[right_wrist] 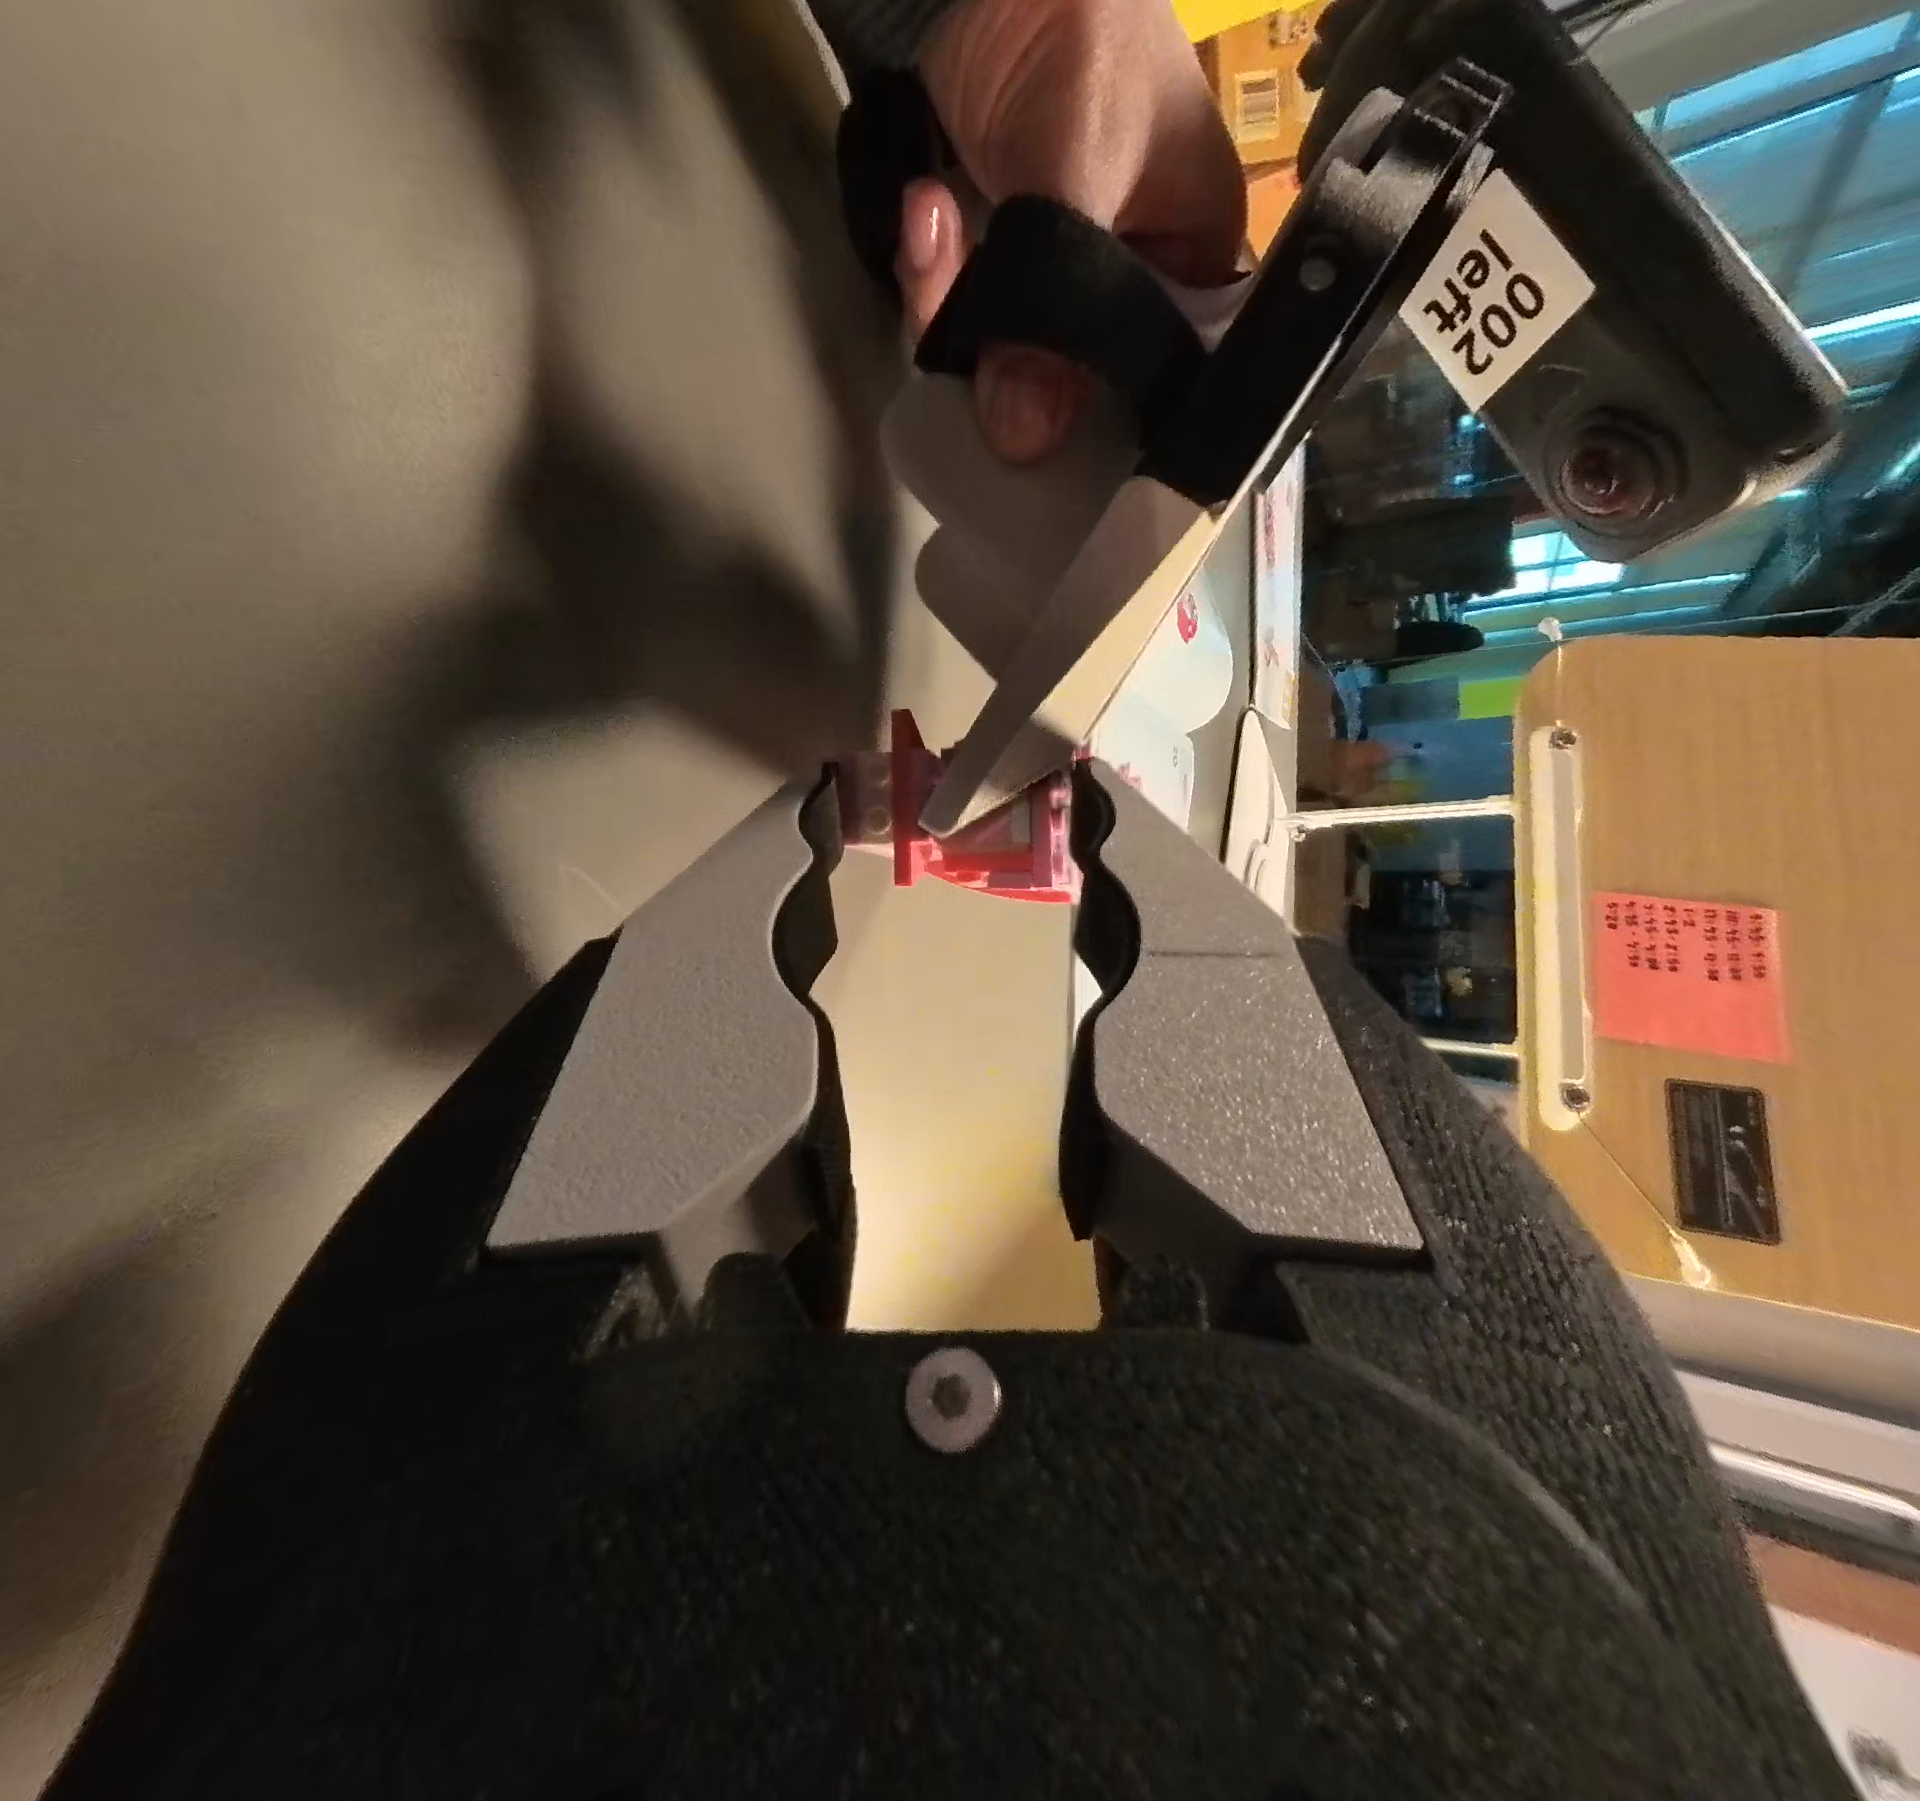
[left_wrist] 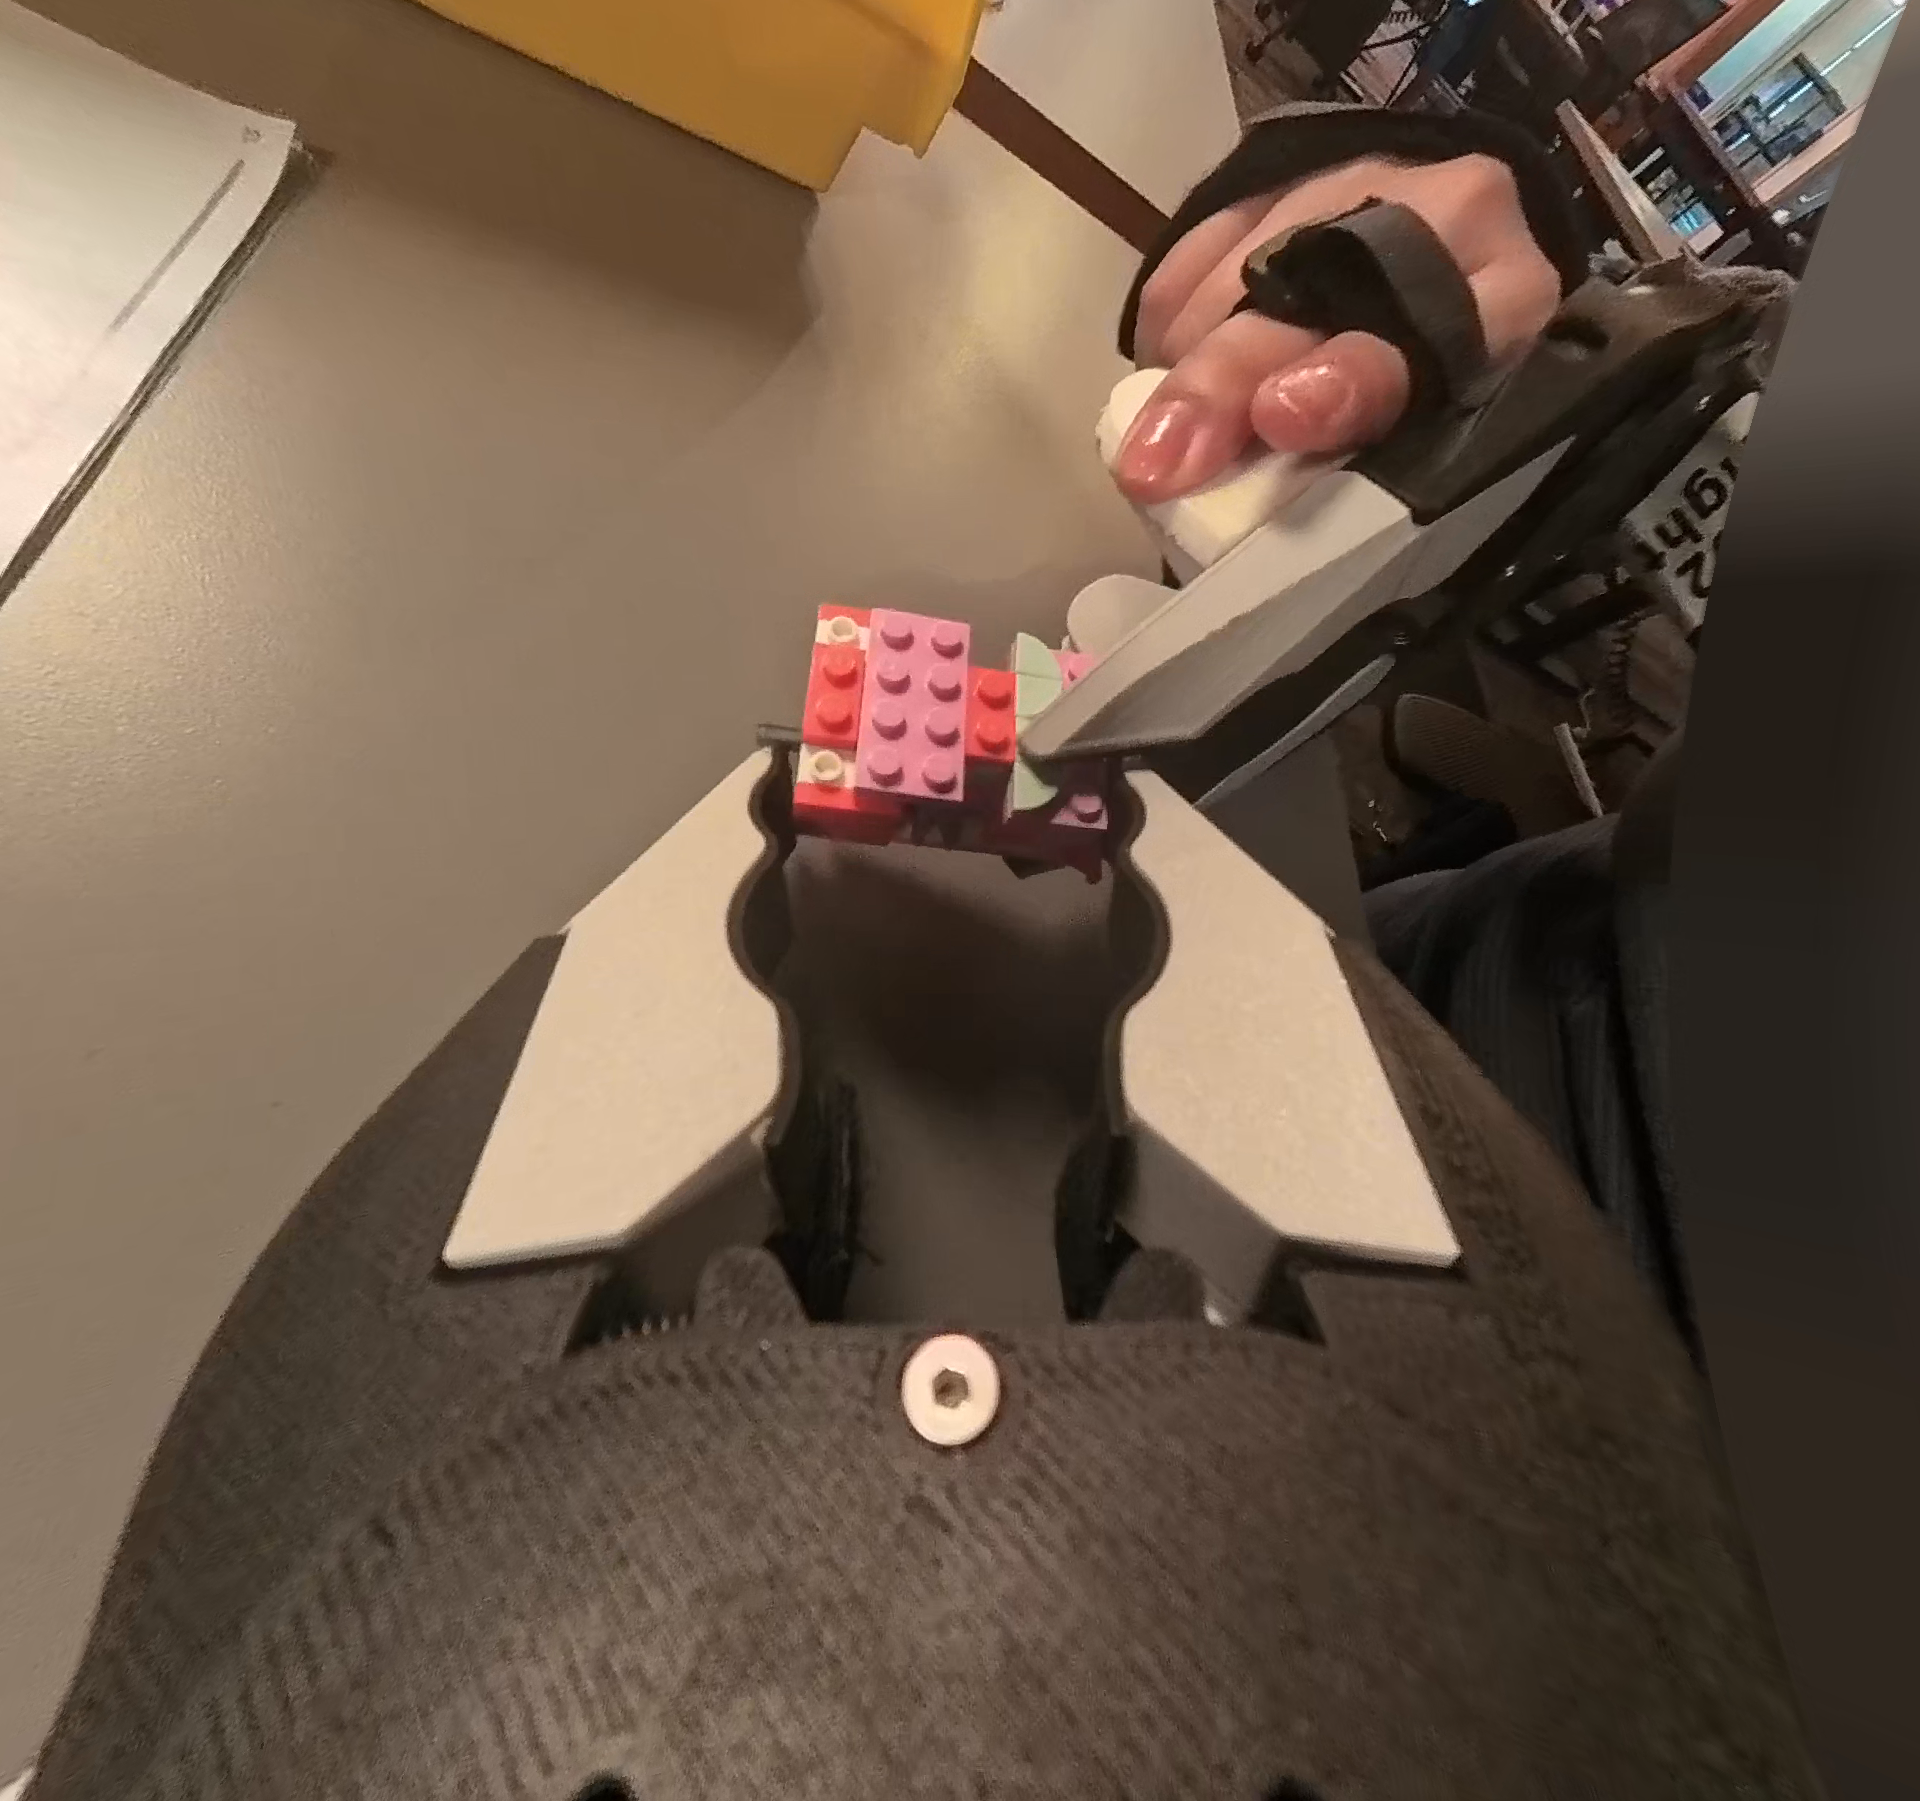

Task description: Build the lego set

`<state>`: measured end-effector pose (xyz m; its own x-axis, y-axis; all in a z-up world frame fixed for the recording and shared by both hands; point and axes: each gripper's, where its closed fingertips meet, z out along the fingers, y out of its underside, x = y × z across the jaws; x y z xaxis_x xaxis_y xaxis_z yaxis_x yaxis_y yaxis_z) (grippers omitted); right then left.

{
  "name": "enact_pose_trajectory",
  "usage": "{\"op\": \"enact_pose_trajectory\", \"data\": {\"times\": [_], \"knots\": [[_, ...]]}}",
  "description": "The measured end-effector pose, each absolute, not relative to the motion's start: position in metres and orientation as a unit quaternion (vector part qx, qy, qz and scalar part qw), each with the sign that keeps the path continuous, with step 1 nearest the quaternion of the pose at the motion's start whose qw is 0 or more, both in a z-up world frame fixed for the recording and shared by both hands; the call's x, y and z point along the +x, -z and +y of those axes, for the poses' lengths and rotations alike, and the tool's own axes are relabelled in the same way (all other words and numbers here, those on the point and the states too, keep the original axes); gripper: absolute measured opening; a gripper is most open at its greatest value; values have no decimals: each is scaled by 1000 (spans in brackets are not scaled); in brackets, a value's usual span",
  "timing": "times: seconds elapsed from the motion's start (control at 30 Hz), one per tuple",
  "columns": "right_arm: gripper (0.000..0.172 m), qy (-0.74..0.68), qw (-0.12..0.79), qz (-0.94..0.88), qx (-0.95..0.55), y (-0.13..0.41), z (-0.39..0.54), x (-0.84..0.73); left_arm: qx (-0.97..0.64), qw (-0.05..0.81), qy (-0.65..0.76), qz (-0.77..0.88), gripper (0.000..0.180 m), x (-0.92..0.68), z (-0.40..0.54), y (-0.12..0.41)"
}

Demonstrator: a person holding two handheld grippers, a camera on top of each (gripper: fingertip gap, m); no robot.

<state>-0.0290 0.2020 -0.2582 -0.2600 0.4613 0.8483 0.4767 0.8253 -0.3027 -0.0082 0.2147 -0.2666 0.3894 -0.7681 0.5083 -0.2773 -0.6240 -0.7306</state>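
Note:
A small brick assembly (left_wrist: 914, 712) of red and pink bricks with pale green tiles hangs in the air above the grey table (left_wrist: 416, 608). My left gripper (left_wrist: 948, 795) is shut on it, one pad on the red end and one on the pink end. My right gripper (right_wrist: 956, 816) comes in from the right and is closed across the same assembly (right_wrist: 907, 858), with both pads touching its sides. One right finger (left_wrist: 1143, 691) lies over the green tiles in the left wrist view. One left finger (right_wrist: 1039, 712) crosses in front of the bricks in the right wrist view.
A yellow bin (left_wrist: 727, 6) stands at the far side of the table, and a white sheet (left_wrist: 104, 317) lies at the left. A person's hands (left_wrist: 1299, 317) (right_wrist: 1081, 120) hold the grippers. A wooden panel with an orange sticker (right_wrist: 1714, 920) stands at the right. The grippers are tip to tip, or close to it.

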Motion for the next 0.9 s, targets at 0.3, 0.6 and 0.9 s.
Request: {"op": "enact_pose_trajectory", "data": {"times": [0.3, 0.6, 0.9], "knots": [[43, -26, 537, -781, -318, 254, 202, -29, -782, 276, 454, 325, 60, -8, 215, 265], [85, -157, 567, -703, -400, 238, 215, -18, -814, 305, 351, 349, 59, -22, 228, 283], [75, -240, 699, -477, -476, 190, 284, 7, -805, 313, 319, 390, 60, -18, 225, 289]]}}
